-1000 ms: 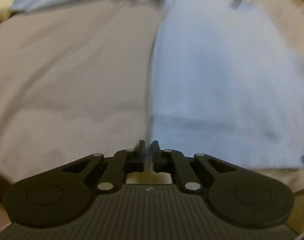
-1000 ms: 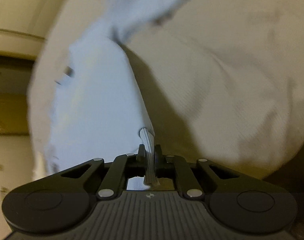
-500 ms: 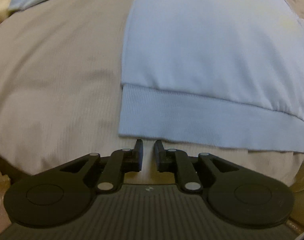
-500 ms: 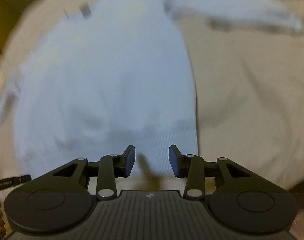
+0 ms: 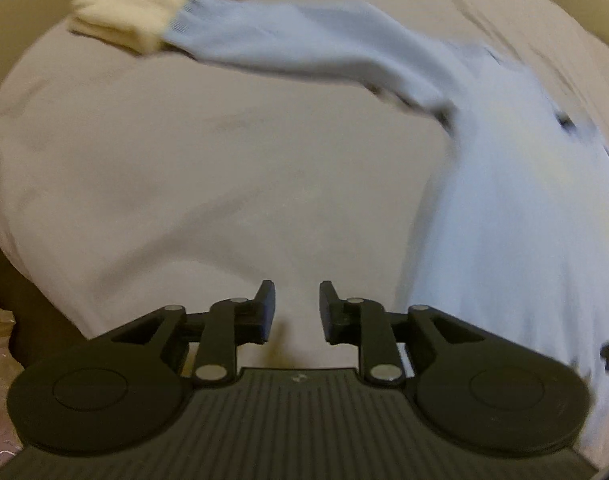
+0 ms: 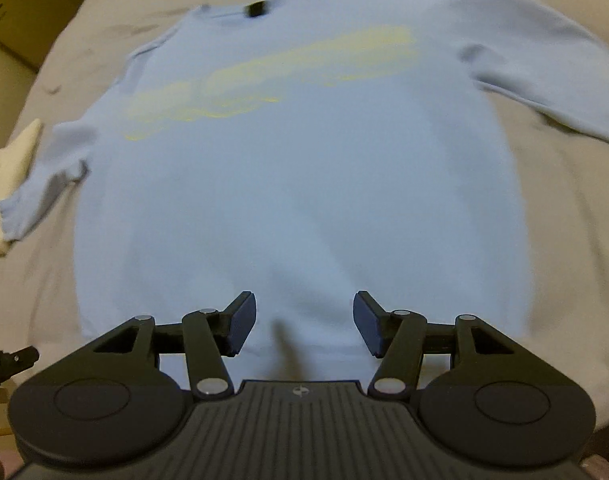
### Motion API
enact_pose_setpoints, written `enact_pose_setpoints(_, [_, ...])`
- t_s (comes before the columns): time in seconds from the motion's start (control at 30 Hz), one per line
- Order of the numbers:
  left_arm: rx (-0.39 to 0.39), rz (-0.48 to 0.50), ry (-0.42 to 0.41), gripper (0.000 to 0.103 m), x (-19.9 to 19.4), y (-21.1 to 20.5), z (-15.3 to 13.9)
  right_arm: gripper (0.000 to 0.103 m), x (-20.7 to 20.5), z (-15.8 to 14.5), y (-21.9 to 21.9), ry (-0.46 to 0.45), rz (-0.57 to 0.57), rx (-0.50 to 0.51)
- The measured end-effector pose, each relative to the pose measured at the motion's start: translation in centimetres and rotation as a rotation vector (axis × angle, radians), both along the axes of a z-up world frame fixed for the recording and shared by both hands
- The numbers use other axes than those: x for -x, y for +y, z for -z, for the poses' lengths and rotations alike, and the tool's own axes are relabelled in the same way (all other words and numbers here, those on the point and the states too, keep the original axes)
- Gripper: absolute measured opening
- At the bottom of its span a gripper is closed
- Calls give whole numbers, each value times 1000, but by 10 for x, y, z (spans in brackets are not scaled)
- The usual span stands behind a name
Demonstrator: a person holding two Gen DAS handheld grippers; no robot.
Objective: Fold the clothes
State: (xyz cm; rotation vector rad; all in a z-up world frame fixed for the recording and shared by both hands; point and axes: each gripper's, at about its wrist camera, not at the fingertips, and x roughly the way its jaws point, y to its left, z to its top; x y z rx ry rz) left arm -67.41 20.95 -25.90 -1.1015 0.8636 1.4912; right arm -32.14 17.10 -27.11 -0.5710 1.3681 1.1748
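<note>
Blue sweatshirt [image 6: 304, 200] lies flat; collar far, hem near.

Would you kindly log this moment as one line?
sweatshirt: spread flat | left hand-held gripper: open, empty | right hand-held gripper: open, over hem

I've let go with both: my right gripper [image 6: 304, 322], clamped on the sweater [image 6: 304, 184] hem a second ago, now gapes over it. My left gripper [image 5: 293, 307] has opened too and swung off; the sweater sits at 3 o'clock.
</note>
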Motion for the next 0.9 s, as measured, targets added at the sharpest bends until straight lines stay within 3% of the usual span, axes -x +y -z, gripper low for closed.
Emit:
enact_pose_setpoints(0.1, [-21,-63,3,20,43,40,7,59,25,7,33,9,-37,3])
enact_pose_setpoints(0.27, [-54,-211,-68,25,113,108,22,61,57,18,75,4,-38,49])
enact_pose_setpoints(0.5, [-82,-360,-177,31,177,184,53,65,90,36,128,-2,20,82])
enact_pose_setpoints(0.63, [-111,-451,-242,36,198,203,69,66,104,44,162,6,31,97])
enact_pose_setpoints(0.73, [-126,-504,-278,48,209,217,81,68,118,47,191,13,24,97])
enact_pose_setpoints(0.9, [-127,-502,-267,43,207,231,89,69,141,47,219,18,-32,88])
